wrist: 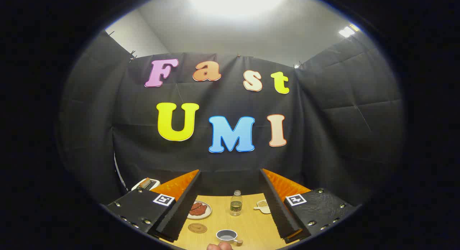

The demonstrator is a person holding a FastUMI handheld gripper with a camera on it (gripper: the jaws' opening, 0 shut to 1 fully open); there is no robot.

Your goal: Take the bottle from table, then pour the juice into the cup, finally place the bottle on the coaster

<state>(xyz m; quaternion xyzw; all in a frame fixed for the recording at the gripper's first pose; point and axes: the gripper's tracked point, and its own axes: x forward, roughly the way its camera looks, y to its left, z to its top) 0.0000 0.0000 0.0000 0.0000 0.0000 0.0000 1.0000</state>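
Bottle point(235, 203) stands between your wide-open fingers point(183, 207), beyond the cup point(226, 235). Reach low and you may bump that cup.

Gripper point(230, 207) fingers spread wide, nothing held. Bottle point(235, 203) upright on the table point(251, 225) between them, cup point(227, 235) nearer, coaster point(197, 228) beside it.

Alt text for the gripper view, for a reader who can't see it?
The open gripper points at a small bottle standing on a wooden table, with a grey cup and round coaster nearer and a plate of food beside.
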